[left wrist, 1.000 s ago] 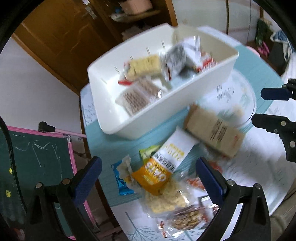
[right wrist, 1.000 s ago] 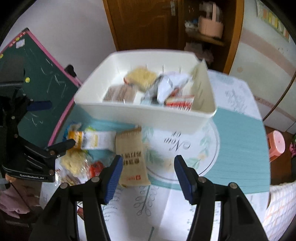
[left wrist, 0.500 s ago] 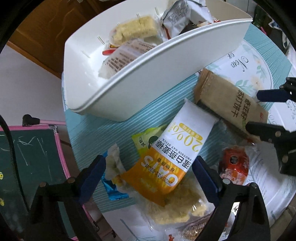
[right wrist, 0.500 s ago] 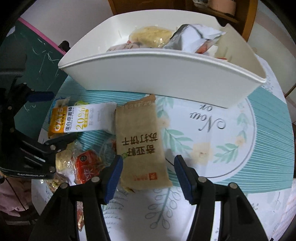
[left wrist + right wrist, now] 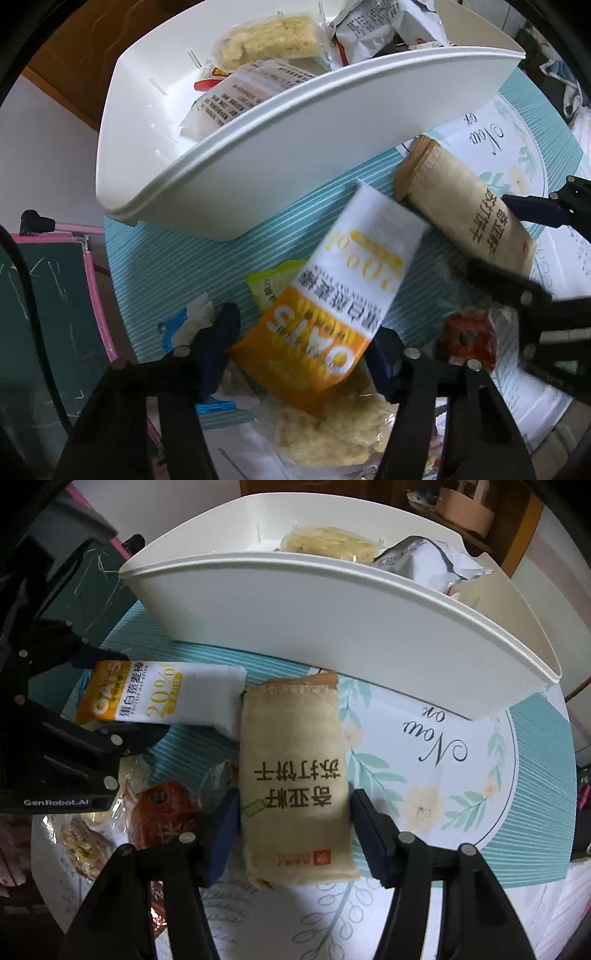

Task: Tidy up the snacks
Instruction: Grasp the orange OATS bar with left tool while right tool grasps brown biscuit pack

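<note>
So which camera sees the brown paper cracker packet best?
The right wrist view. The brown paper cracker packet lies whole and centred there, print readable, between the open fingers of the right gripper. The left wrist view shows it off at the right edge, slanted, its far end hidden behind the right gripper's fingers.

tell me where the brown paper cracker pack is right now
In the right wrist view the brown paper cracker pack lies on the table between the open right tongs, just before the white plastic bin, beside the orange-and-white oats bar.

Both the left gripper and the right gripper have matte black frames with silver screw heads and dark blue finger pads. White lettering, apparently "GenRobot.AI", marks the left body.
</note>
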Available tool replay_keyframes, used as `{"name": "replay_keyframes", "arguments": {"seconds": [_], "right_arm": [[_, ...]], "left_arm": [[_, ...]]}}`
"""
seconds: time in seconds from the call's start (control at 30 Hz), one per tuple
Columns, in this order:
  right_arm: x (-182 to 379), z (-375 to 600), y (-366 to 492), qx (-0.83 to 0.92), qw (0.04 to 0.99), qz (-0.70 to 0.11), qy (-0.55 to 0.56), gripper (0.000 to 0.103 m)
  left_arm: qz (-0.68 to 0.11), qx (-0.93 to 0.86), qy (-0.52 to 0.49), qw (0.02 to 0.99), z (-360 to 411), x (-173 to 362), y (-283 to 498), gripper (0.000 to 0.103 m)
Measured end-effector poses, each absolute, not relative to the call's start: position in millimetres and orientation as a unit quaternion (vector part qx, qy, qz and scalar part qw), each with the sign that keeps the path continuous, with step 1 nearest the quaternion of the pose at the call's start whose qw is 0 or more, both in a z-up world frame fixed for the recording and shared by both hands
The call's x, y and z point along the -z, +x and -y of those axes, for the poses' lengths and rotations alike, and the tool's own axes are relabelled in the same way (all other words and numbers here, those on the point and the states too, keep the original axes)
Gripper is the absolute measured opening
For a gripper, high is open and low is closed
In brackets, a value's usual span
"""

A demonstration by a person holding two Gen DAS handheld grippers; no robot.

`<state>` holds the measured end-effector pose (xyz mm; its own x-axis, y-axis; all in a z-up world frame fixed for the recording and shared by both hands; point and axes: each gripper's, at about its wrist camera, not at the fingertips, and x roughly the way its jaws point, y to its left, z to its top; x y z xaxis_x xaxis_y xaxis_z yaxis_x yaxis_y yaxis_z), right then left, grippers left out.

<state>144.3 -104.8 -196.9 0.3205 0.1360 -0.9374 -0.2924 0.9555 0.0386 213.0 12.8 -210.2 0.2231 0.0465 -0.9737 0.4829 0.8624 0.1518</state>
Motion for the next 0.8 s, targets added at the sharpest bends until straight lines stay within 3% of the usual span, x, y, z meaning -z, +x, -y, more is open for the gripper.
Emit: {"name": "replay_keyframes", "arguments": {"seconds": [0.3,0.6,0.8], "right_arm": [[194,133,144,-0.116,0.811,-0.573,-0.028,0.053],[189,158,125,-0.106,0.812,-0.574,0.013,0.053],[180,161,122,-0.113,0.818,-0.564,0.021,0.053]], "left_arm": [[-0.596,0.142,0.208,0.763,-11,200,200,0.051],[-0.592,0.148,0.17,0.774,-13,189,190,0.035],[-0.579,0.147,0.145,0.789,-15,179,180,0.034]]}}
